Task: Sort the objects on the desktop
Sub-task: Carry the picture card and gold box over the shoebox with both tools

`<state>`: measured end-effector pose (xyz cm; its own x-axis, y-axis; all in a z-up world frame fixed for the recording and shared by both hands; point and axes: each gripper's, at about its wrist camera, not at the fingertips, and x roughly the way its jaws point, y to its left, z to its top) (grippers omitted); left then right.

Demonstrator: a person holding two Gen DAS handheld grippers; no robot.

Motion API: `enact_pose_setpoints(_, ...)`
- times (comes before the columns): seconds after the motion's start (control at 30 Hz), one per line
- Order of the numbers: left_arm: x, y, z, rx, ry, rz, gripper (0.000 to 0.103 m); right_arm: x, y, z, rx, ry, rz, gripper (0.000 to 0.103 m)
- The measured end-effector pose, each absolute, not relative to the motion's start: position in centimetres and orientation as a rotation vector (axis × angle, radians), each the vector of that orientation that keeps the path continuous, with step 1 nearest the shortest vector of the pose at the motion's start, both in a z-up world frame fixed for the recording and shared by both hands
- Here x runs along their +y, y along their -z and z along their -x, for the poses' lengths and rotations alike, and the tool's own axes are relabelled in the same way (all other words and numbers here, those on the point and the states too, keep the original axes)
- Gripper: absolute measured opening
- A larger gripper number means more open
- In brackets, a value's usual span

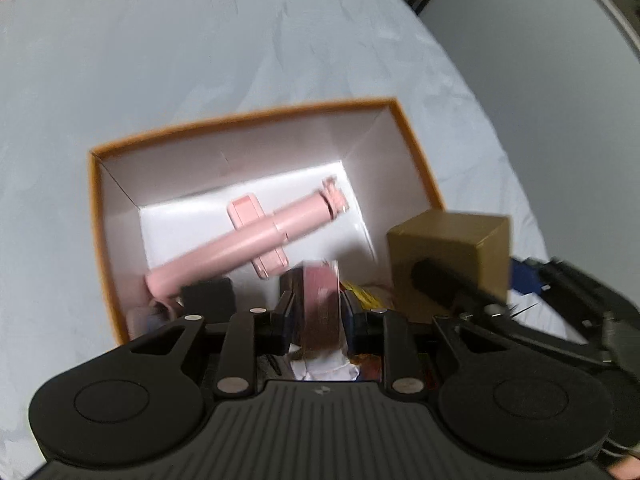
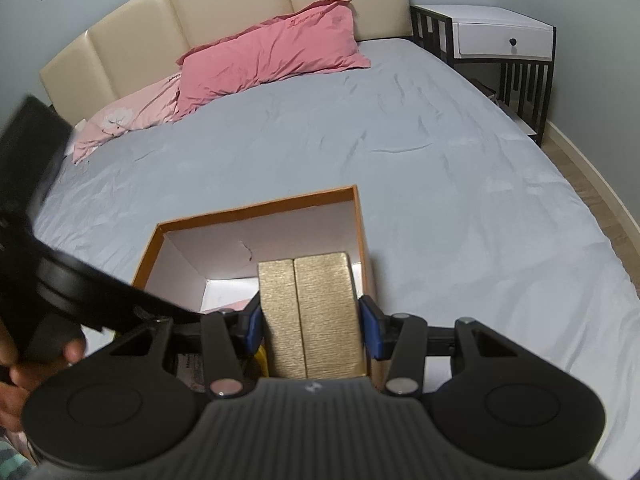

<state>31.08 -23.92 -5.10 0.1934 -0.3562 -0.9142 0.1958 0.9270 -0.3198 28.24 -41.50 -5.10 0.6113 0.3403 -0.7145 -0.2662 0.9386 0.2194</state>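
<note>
A gold box [image 2: 312, 316] is clamped upright in the right gripper [image 2: 312, 320] above the orange-rimmed box's [image 2: 256, 206] right end, while a pink packet [image 1: 322, 304] is clamped in the left gripper [image 1: 320, 312] over the near edge.

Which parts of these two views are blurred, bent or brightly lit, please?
Left wrist: the orange box rim and the right tool are smeared by motion; its white floor glares beside the pink stick. Right wrist: mostly sharp, the gold box crisp, the bed edge bowed by the fisheye.
</note>
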Motion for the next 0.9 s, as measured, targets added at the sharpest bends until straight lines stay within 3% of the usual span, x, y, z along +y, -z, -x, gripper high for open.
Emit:
enact_pose_setpoints(0.5, -14.6, 1.8, -27.8, 1.112, 0.342, 0.269, 0.027, -34.7, 7.8, -31.8, 0.962, -0.23, 0.143, 0.05)
enact_pose_setpoints(0.9, -11.4, 3.6, -27.1, 1.129, 0.332, 0.338, 0.027, -35.0, 7.7, -32.9, 1.16, -0.243, -0.028, 0.05)
